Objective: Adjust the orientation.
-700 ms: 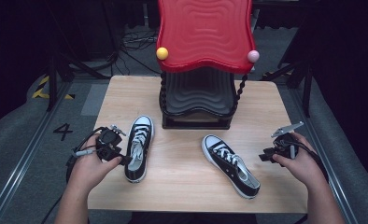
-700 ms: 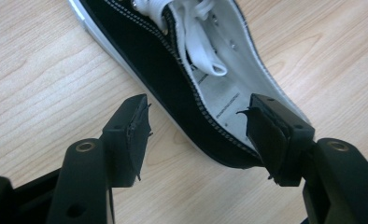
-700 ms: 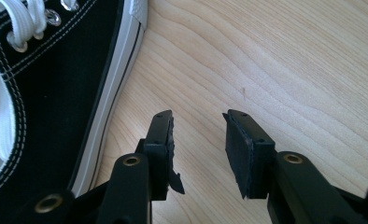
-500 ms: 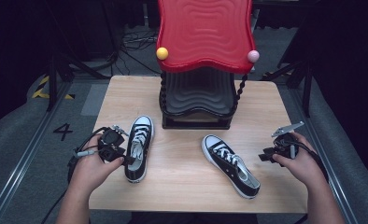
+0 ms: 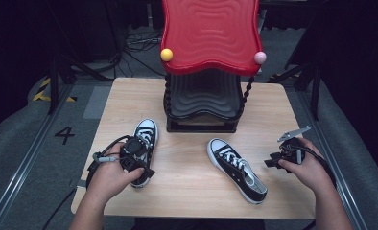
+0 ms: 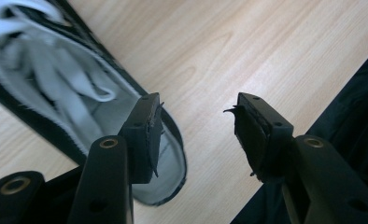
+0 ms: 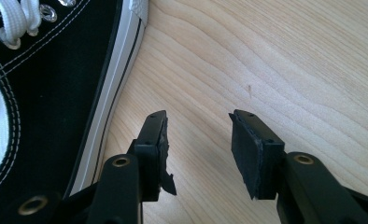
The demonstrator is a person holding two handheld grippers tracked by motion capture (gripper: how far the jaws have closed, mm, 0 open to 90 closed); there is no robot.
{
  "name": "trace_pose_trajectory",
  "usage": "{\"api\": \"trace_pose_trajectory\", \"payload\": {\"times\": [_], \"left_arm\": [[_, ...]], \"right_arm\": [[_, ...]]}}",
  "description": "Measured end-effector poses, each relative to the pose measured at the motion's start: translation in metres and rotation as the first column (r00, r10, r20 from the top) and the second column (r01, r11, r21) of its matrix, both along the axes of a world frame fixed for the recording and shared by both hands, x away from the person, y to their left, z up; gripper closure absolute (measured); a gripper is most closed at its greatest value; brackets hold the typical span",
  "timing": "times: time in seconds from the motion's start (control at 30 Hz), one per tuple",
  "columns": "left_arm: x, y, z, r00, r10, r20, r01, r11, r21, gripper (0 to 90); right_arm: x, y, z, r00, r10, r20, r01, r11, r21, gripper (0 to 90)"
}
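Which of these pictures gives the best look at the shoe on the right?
The high view: the right shoe shows whole there, lying on the table with its white toe toward the rack. The right gripper view has only its black canvas side, sole edge and some lace. The left gripper view shows the other shoe.

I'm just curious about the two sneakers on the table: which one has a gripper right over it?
The left shoe, pointing toward the rack. The left gripper hangs over its heel, one jaw above the opening. The right shoe lies angled, apart from the right gripper.

Two black sneakers [image 5: 144, 148] [image 5: 237, 170], one red-topped rack [image 5: 207, 67], one wooden table [image 5: 187, 191], two grippers [image 5: 138, 160] [image 5: 279, 158].
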State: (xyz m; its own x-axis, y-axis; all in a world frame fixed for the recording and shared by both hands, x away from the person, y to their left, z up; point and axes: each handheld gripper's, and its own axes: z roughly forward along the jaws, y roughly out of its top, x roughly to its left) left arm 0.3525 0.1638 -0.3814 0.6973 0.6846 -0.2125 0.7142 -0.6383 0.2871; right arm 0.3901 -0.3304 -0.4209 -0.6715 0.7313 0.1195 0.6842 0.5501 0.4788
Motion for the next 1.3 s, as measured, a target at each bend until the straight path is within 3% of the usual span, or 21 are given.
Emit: {"api": "trace_pose_trajectory", "payload": {"times": [0.1,0.3,0.4,0.47,0.53,0.57,0.6,0.87,1.03,1.17,1.2,1.3], "left_arm": [[0.000,-0.001,-0.003,0.9999,0.009,0.005,-0.010,0.9994,0.033,50.4],[0.001,0.001,-0.007,0.9995,0.033,0.001,-0.033,0.9980,0.054,52.0],[0.004,0.003,-0.014,0.9981,0.052,-0.031,-0.050,0.9952,0.085,54.2],[0.005,0.002,-0.019,0.9965,0.063,-0.055,-0.057,0.9928,0.106,59.6],[0.006,0.002,-0.021,0.9960,0.054,-0.071,-0.047,0.9939,0.100,70.7],[0.007,0.001,-0.022,0.9955,0.047,-0.082,-0.039,0.9945,0.097,70.7],[0.007,0.001,-0.023,0.9951,0.057,-0.081,-0.048,0.9923,0.114,78.6],[0.005,0.017,-0.015,0.9916,0.098,-0.084,-0.084,0.9838,0.158,84.2],[0.008,0.038,-0.015,0.9865,0.144,-0.078,-0.132,0.9814,0.139,84.4],[0.010,0.043,-0.017,0.9843,0.154,-0.085,-0.142,0.9799,0.140,83.9],[0.010,0.043,-0.017,0.9826,0.166,-0.083,-0.155,0.9801,0.124,83.7],[0.012,0.042,-0.013,0.9823,0.171,-0.076,-0.167,0.9842,0.059,65.4]], "right_arm": [[0.002,0.002,-0.001,0.9999,0.010,-0.004,-0.010,1.000,-0.002,56.4],[0.006,0.007,-0.005,0.9995,0.028,-0.012,-0.028,1.000,-0.012,55.2],[0.006,0.007,-0.006,0.9994,0.032,-0.016,-0.032,0.999,-0.012,54.6],[0.006,0.006,-0.006,0.9995,0.029,-0.014,-0.029,1.000,-0.011,54.6],[0.005,0.006,-0.006,0.9996,0.026,-0.014,-0.026,1.000,-0.011,54.6],[0.005,0.005,-0.006,0.9996,0.025,-0.012,-0.025,1.000,-0.010,54.5],[0.005,0.004,-0.006,0.9997,0.024,-0.011,-0.024,1.000,-0.008,54.4],[0.005,0.004,-0.007,0.9996,0.027,-0.010,-0.027,1.000,-0.013,53.7],[0.004,0.003,-0.007,0.9997,0.025,-0.006,-0.025,1.000,-0.007,53.6],[0.005,0.003,-0.008,0.9997,0.023,-0.004,-0.023,1.000,-0.011,53.2],[0.005,0.003,-0.008,0.9997,0.024,-0.005,-0.024,1.000,-0.012,53.0],[0.005,0.004,-0.010,0.9997,0.025,-0.005,-0.025,1.000,-0.016,53.0]]}}
